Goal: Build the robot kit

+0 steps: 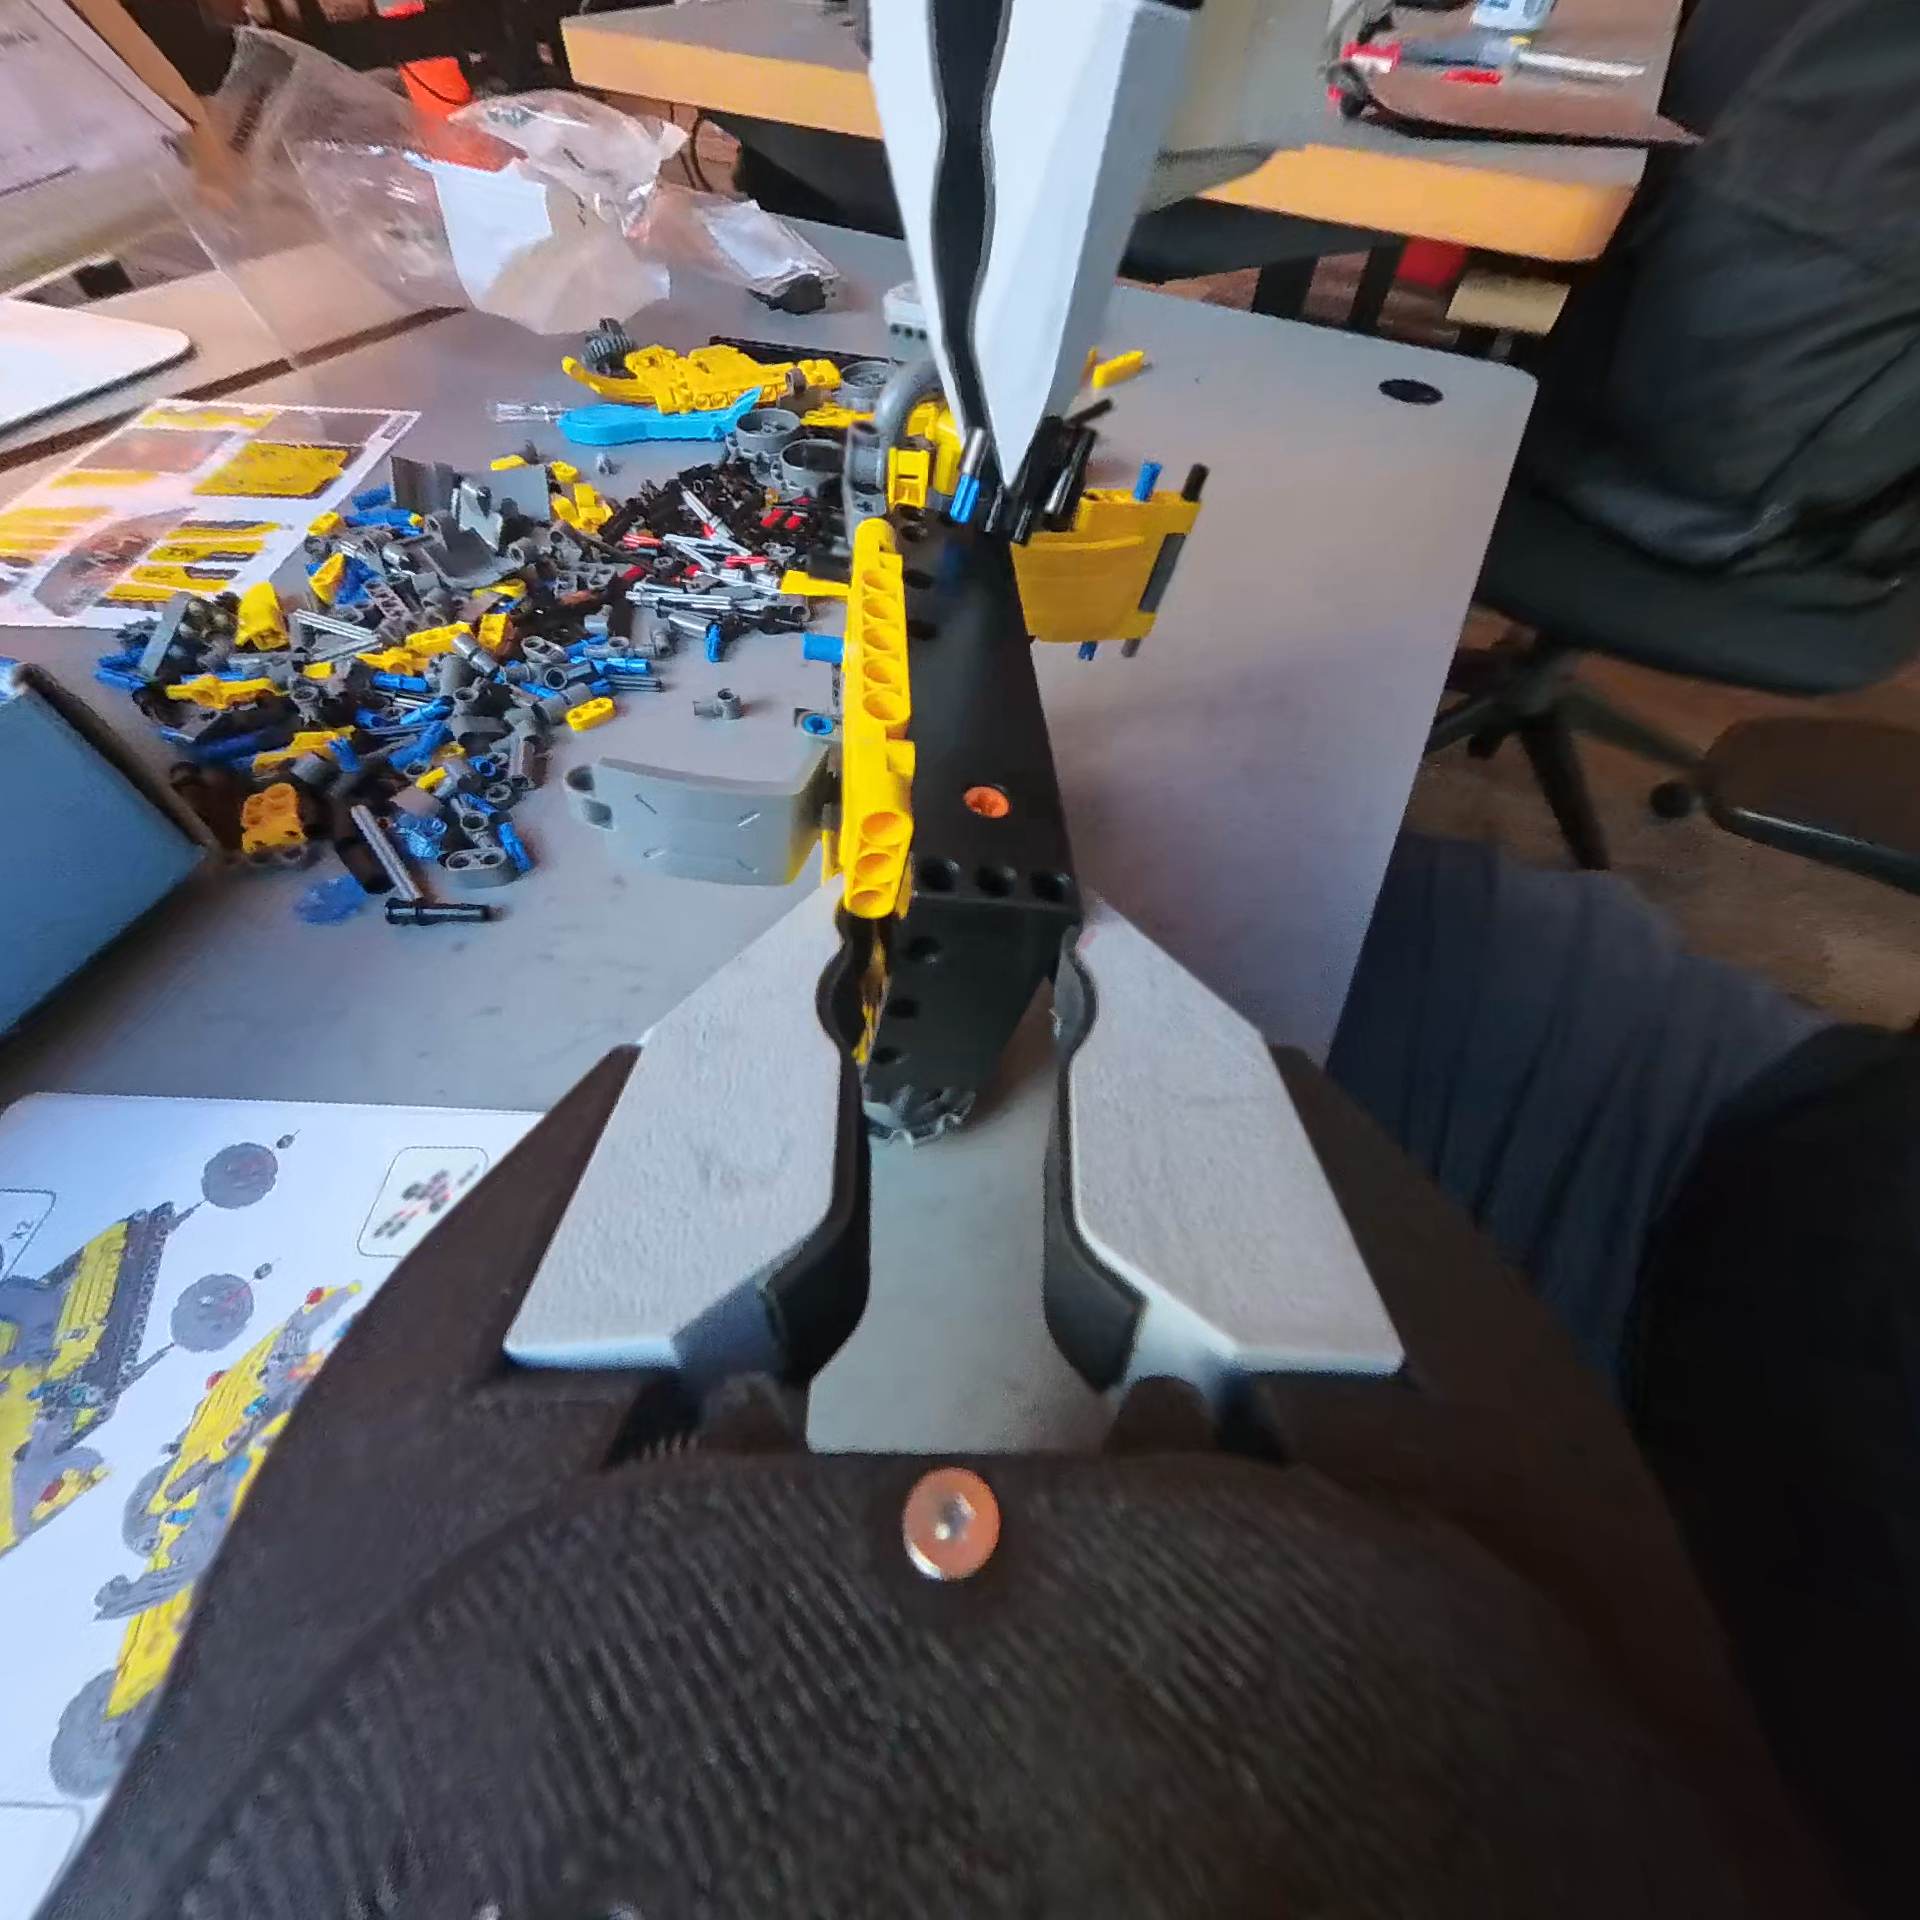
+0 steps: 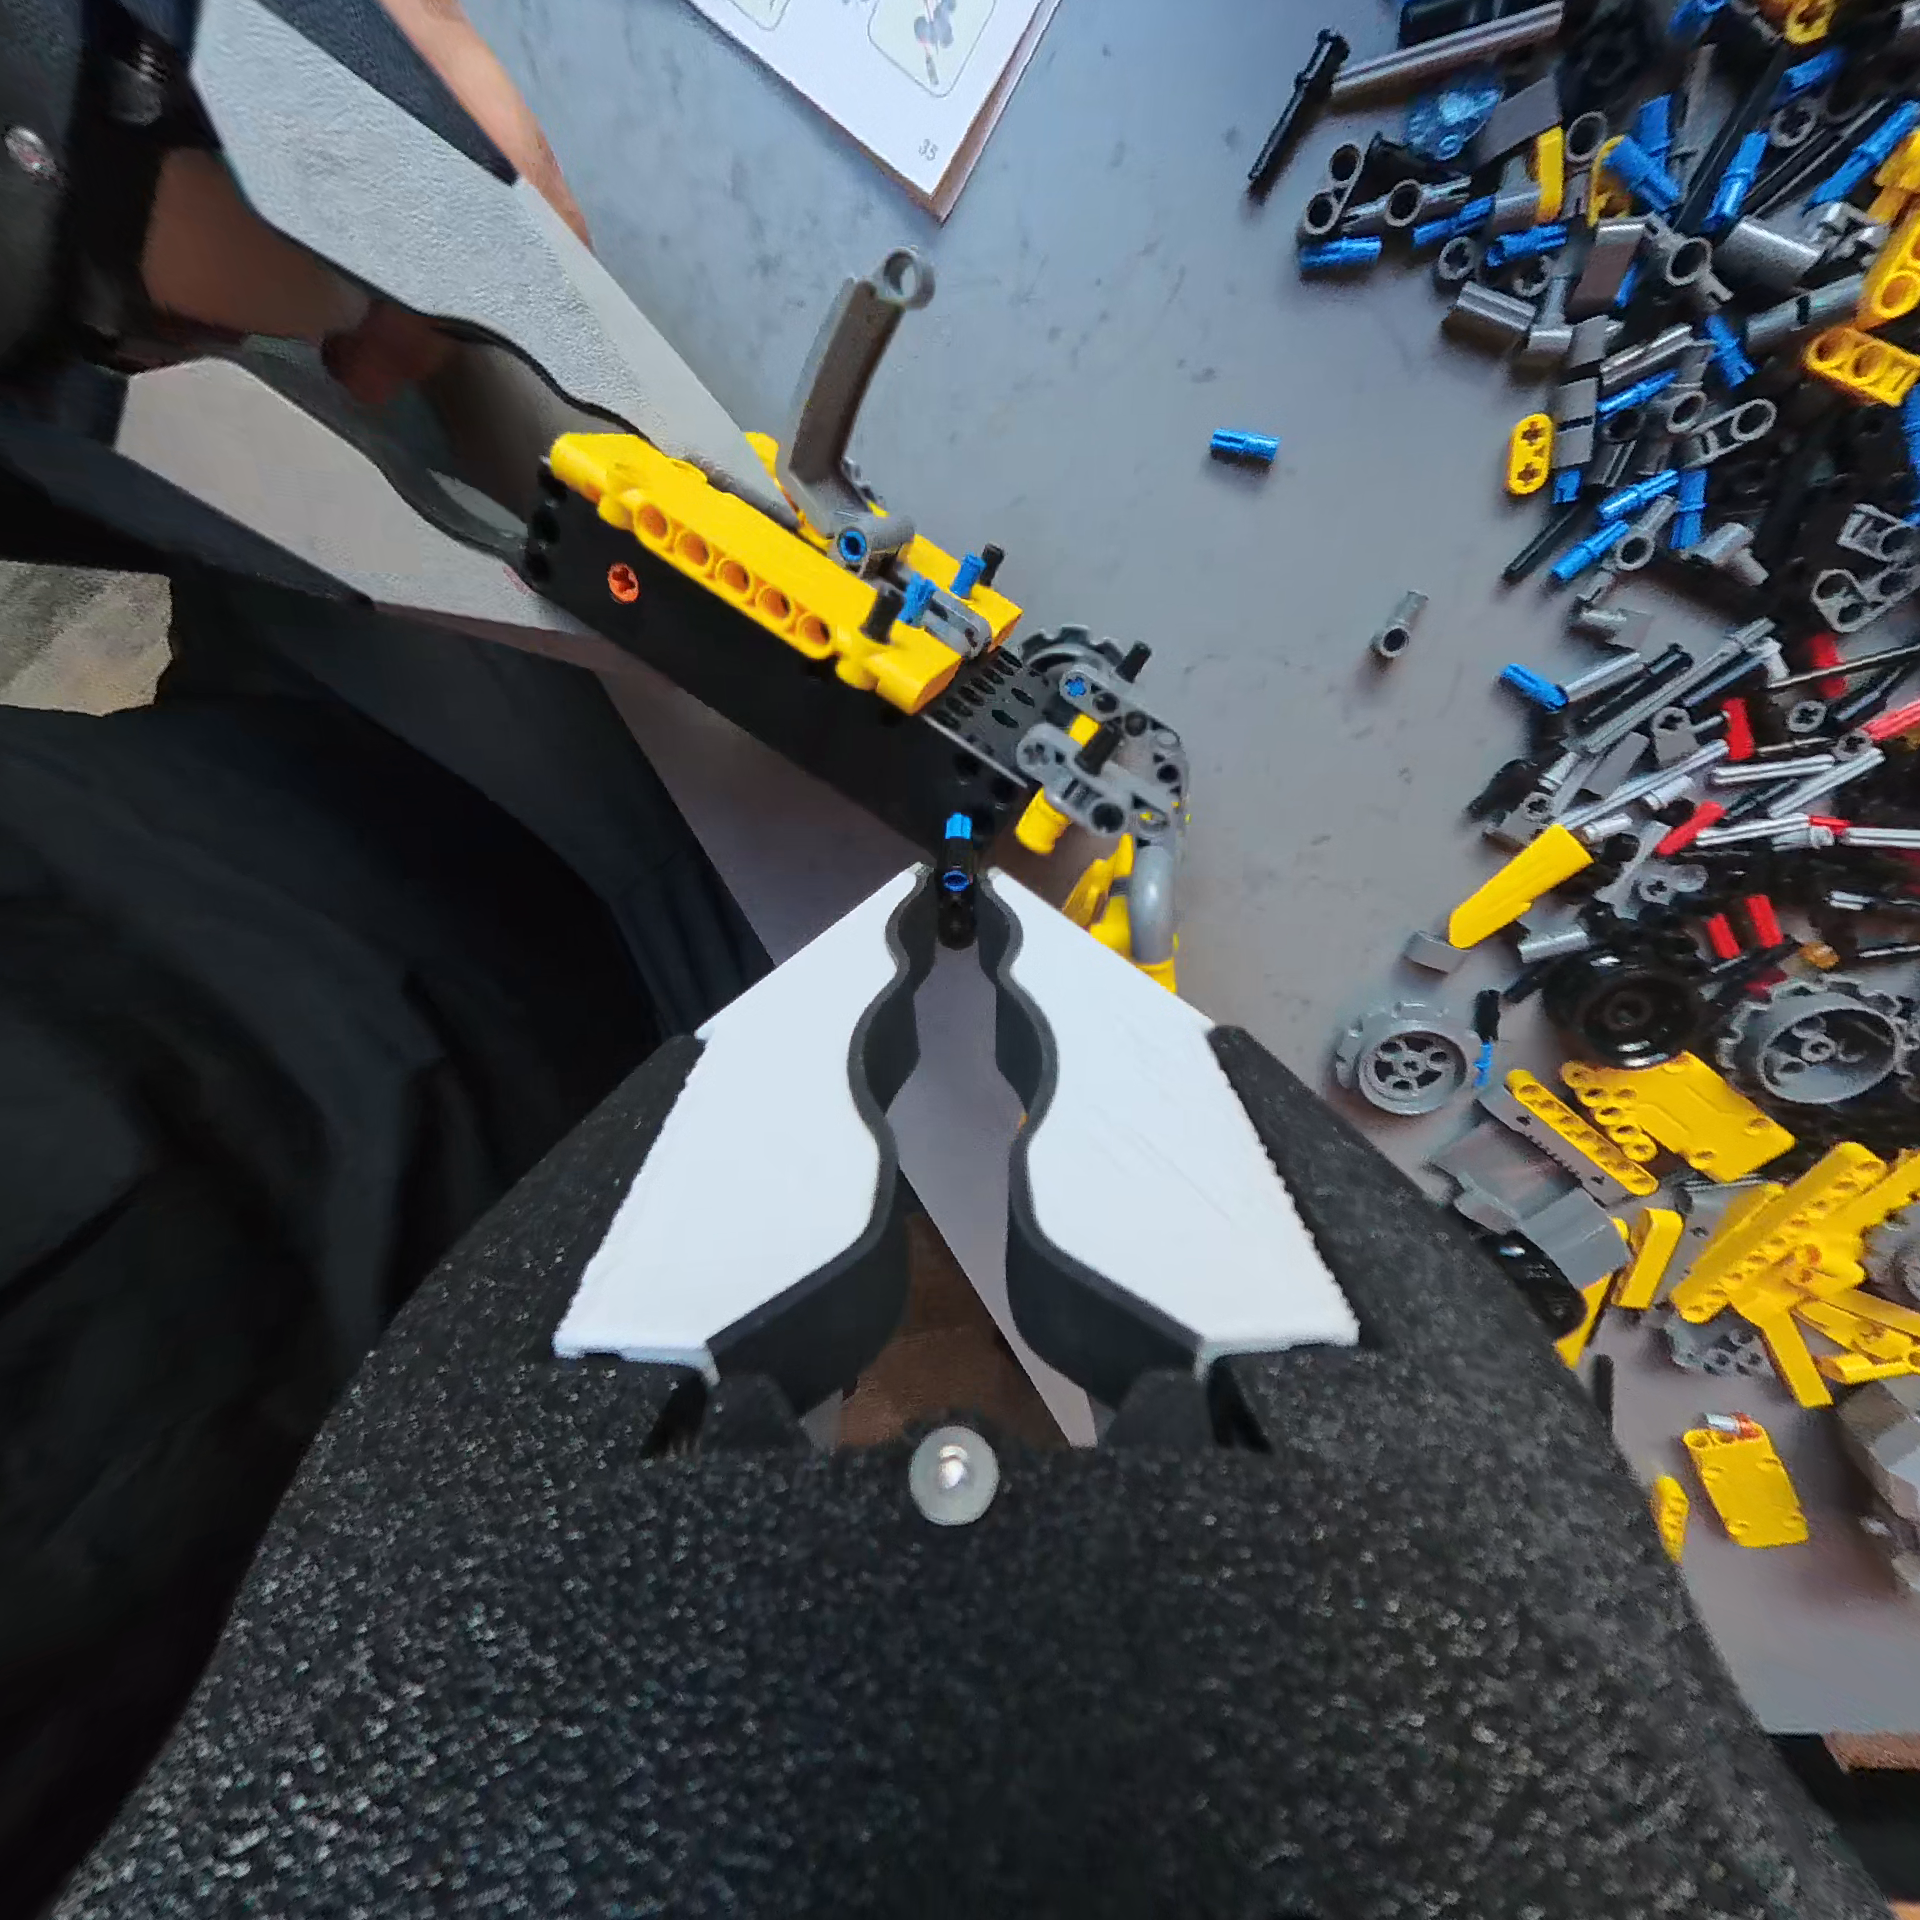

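Note:
My left gripper (image 1: 956, 966) is shut on the near end of a long black and yellow brick assembly (image 1: 945, 748) and holds it above the grey table. The assembly also shows in the right wrist view (image 2: 769, 613), with the left gripper's grey fingers (image 2: 582, 353) clamped on its far end. My right gripper (image 2: 954, 894) is shut on a small black pin with a blue tip (image 2: 954, 883), pressed against the assembly's black end by the grey linkage. In the left wrist view the right gripper (image 1: 987, 457) comes down from above onto the assembly's far end.
A pile of loose yellow, blue, black and grey parts (image 1: 416, 665) covers the table to the left; it also shows in the right wrist view (image 2: 1714, 623). An open instruction booklet (image 1: 187, 1403) lies near left. A grey curved panel (image 1: 707, 821) lies beside the assembly. An office chair (image 1: 1714, 520) stands right. Spacing between my two grippers at the tips: around 8 cm.

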`<state>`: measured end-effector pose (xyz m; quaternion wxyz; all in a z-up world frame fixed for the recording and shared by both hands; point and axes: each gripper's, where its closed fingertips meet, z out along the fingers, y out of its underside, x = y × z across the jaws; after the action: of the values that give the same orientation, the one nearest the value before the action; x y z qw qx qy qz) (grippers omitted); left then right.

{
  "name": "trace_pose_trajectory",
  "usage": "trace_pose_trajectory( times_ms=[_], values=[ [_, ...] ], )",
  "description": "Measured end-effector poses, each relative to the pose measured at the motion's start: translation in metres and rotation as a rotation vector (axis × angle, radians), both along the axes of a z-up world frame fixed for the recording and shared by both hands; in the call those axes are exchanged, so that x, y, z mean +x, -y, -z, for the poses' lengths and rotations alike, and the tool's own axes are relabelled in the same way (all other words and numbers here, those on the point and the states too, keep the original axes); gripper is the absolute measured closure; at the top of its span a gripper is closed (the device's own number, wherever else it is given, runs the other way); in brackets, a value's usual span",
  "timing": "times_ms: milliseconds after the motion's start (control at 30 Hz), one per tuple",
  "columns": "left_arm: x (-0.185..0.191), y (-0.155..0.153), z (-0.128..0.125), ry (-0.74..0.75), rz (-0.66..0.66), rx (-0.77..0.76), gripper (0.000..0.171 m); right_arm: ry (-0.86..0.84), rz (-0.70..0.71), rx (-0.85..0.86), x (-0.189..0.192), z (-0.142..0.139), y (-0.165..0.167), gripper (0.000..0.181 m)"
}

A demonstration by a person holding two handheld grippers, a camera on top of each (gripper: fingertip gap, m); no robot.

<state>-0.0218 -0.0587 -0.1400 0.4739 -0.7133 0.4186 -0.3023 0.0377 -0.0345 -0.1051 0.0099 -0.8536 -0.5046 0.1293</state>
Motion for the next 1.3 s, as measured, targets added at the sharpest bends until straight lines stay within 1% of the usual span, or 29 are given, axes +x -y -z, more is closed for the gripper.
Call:
trace_pose_trajectory(
  times_ms=[133, 233, 300, 400, 500, 633, 700, 833, 867, 900, 967, 1067, 1133, 1200, 1233, 1300],
  values=[
    [-0.001, -0.001, -0.001, 0.039, 0.022, -0.095, 0.142, -0.008, 0.010, -0.007, 0.000, -0.001, -0.002, 0.174],
    [-0.003, -0.003, -0.002, 0.122, 0.034, -0.202, 0.141, -0.007, 0.007, 0.000, -0.001, -0.004, -0.008, 0.174],
    [-0.007, -0.007, -0.002, 0.154, 0.019, -0.235, 0.142, -0.004, 0.003, 0.021, -0.002, -0.005, -0.015, 0.174],
    [-0.008, -0.009, 0.000, 0.118, 0.020, -0.200, 0.141, -0.036, 0.003, 0.017, -0.008, -0.004, -0.017, 0.174],
    [-0.005, -0.006, -0.001, 0.107, 0.052, -0.179, 0.136, -0.036, 0.005, 0.013, -0.006, -0.001, -0.019, 0.174],
    [0.001, -0.002, 0.003, 0.007, 0.087, -0.053, 0.132, -0.038, 0.014, -0.001, -0.006, 0.001, -0.021, 0.174],
    [0.001, -0.002, 0.004, -0.021, 0.082, -0.013, 0.133, -0.029, 0.012, 0.013, -0.005, 0.001, -0.023, 0.174],
    [-0.003, 0.003, 0.002, -0.042, 0.053, 0.035, 0.119, -0.051, 0.013, -0.009, -0.005, 0.002, -0.022, 0.174],
    [-0.005, 0.007, 0.000, -0.037, 0.055, 0.040, 0.120, -0.053, 0.008, -0.015, -0.005, 0.002, -0.022, 0.174],
    [-0.006, 0.011, -0.001, -0.031, 0.072, 0.039, 0.134, -0.051, 0.000, -0.017, -0.005, 0.004, -0.021, 0.174],
    [-0.006, 0.011, 0.000, -0.014, 0.076, 0.030, 0.139, -0.053, -0.011, -0.018, -0.005, 0.005, -0.021, 0.174],
    [-0.001, 0.009, 0.001, 0.007, 0.093, -0.054, 0.138, -0.042, -0.019, 0.018, -0.007, 0.006, -0.027, 0.174],
    [0.002, 0.013, -0.001, 0.069, 0.118, -0.146, 0.138, -0.044, -0.018, 0.022, -0.008, 0.005, -0.030, 0.175],
    [-0.003, 0.014, -0.002, 0.129, 0.118, -0.219, 0.138, -0.049, -0.019, 0.007, -0.009, 0.004, -0.029, 0.174],
    [-0.008, 0.012, 0.000, 0.124, 0.099, -0.232, 0.137, -0.055, -0.016, -0.002, -0.010, 0.004, -0.028, 0.174],
    [-0.018, 0.009, 0.000, 0.107, 0.051, -0.206, 0.124, -0.064, -0.016, -0.008, -0.010, 0.005, -0.028, 0.174]
  ],
)
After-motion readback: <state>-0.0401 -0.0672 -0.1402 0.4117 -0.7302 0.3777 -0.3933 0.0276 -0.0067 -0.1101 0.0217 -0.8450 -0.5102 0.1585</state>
